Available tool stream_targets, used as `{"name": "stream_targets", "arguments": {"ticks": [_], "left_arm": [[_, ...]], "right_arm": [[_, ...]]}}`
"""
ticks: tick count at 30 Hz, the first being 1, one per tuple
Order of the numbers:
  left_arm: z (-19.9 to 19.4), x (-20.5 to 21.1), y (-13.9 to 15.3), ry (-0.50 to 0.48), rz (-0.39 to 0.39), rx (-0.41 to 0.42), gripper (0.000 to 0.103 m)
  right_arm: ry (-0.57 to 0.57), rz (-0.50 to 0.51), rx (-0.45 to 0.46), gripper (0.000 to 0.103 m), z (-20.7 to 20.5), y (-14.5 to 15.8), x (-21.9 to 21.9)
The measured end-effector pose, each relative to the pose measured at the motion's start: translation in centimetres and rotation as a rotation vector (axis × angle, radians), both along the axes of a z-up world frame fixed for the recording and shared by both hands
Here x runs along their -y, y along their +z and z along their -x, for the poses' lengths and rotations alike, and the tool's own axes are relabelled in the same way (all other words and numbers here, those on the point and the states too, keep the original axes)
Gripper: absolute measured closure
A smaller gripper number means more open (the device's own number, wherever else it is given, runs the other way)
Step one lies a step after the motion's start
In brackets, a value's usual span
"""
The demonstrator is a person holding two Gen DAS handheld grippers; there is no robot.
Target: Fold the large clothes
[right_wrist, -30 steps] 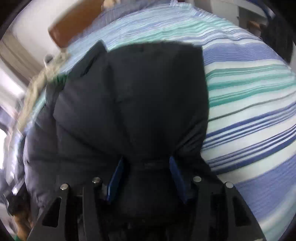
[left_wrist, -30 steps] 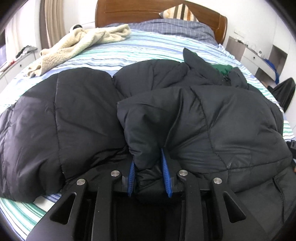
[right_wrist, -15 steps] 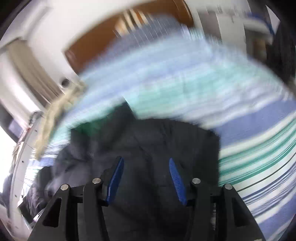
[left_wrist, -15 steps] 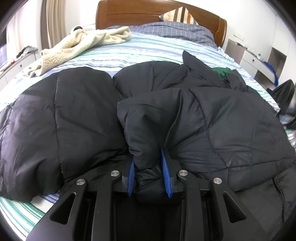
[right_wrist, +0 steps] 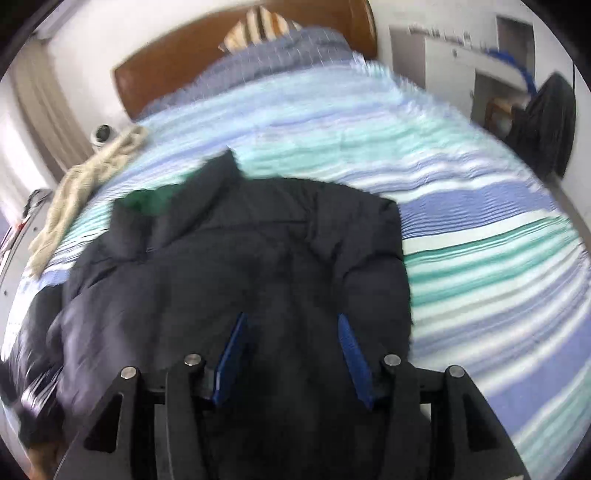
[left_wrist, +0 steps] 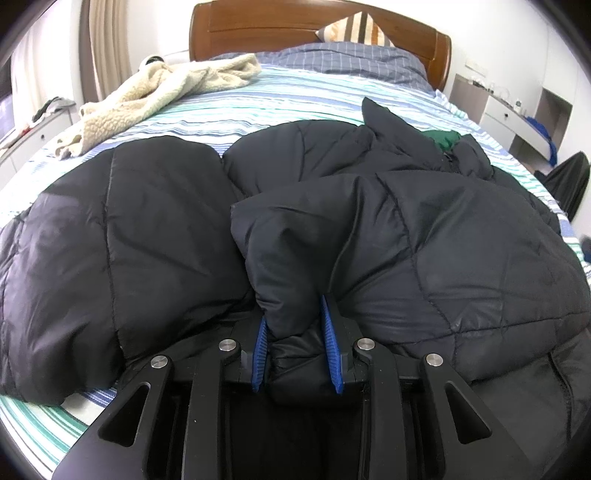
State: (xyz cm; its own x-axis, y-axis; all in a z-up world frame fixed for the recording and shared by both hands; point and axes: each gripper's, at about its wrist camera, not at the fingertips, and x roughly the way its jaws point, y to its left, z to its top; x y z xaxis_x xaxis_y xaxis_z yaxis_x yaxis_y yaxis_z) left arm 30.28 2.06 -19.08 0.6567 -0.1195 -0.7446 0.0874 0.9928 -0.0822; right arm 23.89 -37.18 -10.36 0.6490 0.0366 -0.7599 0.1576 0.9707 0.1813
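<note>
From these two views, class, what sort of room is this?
Most likely a bedroom: a bed with a striped sheet and wooden headboard, a pillow against it, and a black puffer jacket laid out for folding.

Home bedroom: striped bed [left_wrist: 295, 96], wooden headboard [left_wrist: 258, 26] at 12 o'clock, pillow [left_wrist: 354, 24], nightstand [left_wrist: 506, 114] at 2 o'clock.

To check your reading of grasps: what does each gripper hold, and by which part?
The left gripper pinches the black puffer jacket at a folded-over edge. The right gripper is open above the jacket, holding nothing.
</note>
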Motion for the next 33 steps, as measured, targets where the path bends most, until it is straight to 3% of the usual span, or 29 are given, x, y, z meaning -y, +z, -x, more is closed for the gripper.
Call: {"name": "stream_targets", "arguments": {"ticks": [3,4,5,8,11,12,13,15,17,20,22,25,28,30,33], "left_arm": [[-0.1,0.3,0.1,-0.001,-0.018,-0.002,0.075],[-0.1,0.4,0.2,0.0,-0.028,-0.005,0.075],[-0.1,0.5,0.2,0.001,-0.04,-0.007,0.075],[-0.2,1.1,0.6,0.005,-0.095,-0.016,0.07],[0.7,1.5,1.7,0.035,-0.21,-0.036,0.044],[1.4,1.4,2.0,0.04,-0.216,-0.042,0.031],[2.6,1.1,2.5,0.036,-0.197,-0.045,0.018],[6.0,0.1,3.8,0.002,-0.115,-0.048,0.009],[9.9,-0.9,5.3,-0.057,-0.019,-0.056,0.006],[15.1,-2.6,7.4,-0.079,0.03,-0.017,0.002],[17.7,-4.0,8.0,-0.056,0.037,0.006,0.001],[19.3,-7.0,7.7,0.022,0.034,-0.01,0.001],[19.6,-11.3,6.8,0.134,0.065,-0.031,0.001],[19.1,-14.7,6.2,0.231,0.143,-0.049,0.001],[17.7,-20.6,4.8,0.401,0.336,-0.046,0.001]], "right_arm": [[0.049,-0.003,-0.149,0.045,0.8,-4.3,-0.9],[0.072,0.003,-0.153,0.045,1.1,-6.0,-1.3],[0.068,0.018,-0.121,0.045,1.5,-6.2,-1.4],[0.03,0.02,-0.165,0.045,1.7,-5.3,-1.6],[-0.011,0.03,-0.144,0.045,3.9,-2.9,-1.6],[-0.019,0.045,-0.12,0.045,4.7,-2.2,-1.6],[-0.018,0.073,-0.081,0.044,6.8,-1.1,-2.2],[0.02,0.101,-0.021,0.036,11.2,0.2,-3.2],[0.059,0.108,0.026,0.027,16.3,0.6,-4.7],[0.081,0.147,0.057,0.022,21.1,-0.7,-5.9],[0.1,0.165,-0.002,0.019,22.0,-3.2,-6.1],[0.12,0.179,0.044,0.019,22.2,-4.5,-6.4],[0.12,0.163,0.014,0.018,21.9,-4.6,-6.3],[0.121,0.165,0.02,0.018,21.8,-4.9,-6.4],[0.115,0.169,0.026,0.018,21.1,-4.9,-6.3]]}}
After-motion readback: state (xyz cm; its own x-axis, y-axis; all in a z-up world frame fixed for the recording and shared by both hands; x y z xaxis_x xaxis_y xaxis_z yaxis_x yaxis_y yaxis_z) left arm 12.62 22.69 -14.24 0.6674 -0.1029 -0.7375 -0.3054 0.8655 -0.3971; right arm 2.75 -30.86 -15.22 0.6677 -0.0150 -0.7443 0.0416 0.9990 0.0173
